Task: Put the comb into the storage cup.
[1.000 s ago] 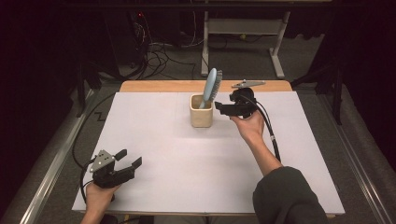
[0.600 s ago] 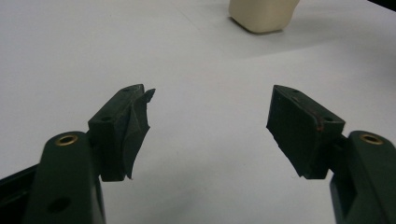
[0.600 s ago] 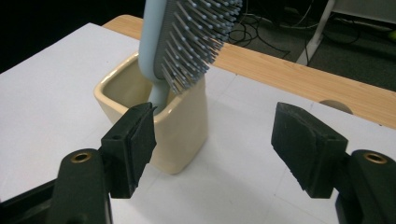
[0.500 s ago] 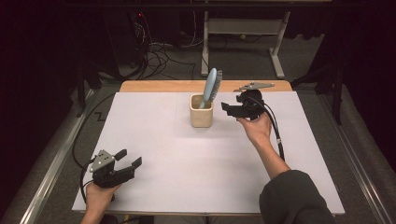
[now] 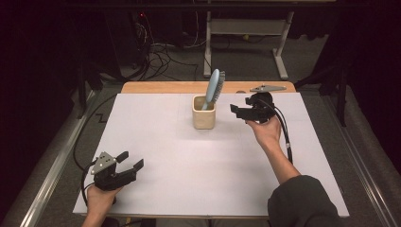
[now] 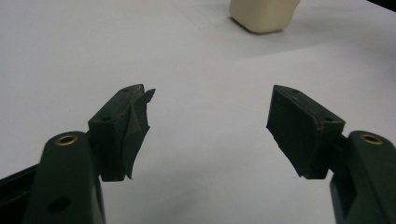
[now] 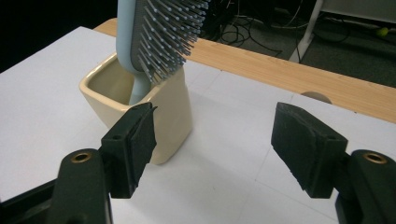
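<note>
The hairbrush stands handle-down in the cream cup, which sits toward the far middle of my desk; its long axis runs nearly upright, tipped a little so the head leans up and to the right of the cup in the high view, bristles facing right. My right tongs hover just to the right of the cup, jaws apart with nothing between them, pointed at the cup from the side. My left tongs sit well away from the cup, near the front left corner of the desk, jaws also apart and empty. My right gripper view brings the cup up close: I can see its squared rim, the pale blue handle going down inside, and the grey bristle pins of the brush hanging over the rim, detail the high view leaves too small to read. My left gripper view catches just the bottom of the cup far off across bare white surface. The high view alone shows the wooden strip behind the cup, along the far edge of the white desk top, then dark floor with tangled cables and a white frame beyond.
</note>
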A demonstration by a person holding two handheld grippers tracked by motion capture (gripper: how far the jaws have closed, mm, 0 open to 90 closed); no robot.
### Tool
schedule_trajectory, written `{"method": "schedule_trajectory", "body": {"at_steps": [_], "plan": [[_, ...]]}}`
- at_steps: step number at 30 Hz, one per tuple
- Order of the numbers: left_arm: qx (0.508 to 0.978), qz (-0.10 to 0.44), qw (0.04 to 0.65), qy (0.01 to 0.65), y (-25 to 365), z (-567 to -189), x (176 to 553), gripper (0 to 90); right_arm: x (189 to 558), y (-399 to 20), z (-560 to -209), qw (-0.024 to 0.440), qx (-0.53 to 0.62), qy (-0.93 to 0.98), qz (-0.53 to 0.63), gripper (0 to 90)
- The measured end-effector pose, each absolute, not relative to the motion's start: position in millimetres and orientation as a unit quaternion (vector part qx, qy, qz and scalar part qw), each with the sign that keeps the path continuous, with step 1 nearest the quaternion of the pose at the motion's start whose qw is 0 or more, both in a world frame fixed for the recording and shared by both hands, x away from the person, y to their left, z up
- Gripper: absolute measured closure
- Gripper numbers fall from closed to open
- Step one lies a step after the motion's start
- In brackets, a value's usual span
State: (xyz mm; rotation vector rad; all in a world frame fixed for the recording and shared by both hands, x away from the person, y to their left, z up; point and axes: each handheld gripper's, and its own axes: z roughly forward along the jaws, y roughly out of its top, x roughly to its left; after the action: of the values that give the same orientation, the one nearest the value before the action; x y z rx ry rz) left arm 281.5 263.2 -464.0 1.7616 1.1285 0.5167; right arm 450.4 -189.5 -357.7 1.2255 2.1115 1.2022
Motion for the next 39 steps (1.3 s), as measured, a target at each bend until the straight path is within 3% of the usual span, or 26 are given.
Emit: {"method": "schedule_trajectory", "body": {"at_steps": [39], "plan": [[0.719, 0.212, 0.473, 0.463, 263, -464, 282, 29.9, 432, -214, -358, 0.216, 0.441, 0.753, 0.438, 30.7]]}}
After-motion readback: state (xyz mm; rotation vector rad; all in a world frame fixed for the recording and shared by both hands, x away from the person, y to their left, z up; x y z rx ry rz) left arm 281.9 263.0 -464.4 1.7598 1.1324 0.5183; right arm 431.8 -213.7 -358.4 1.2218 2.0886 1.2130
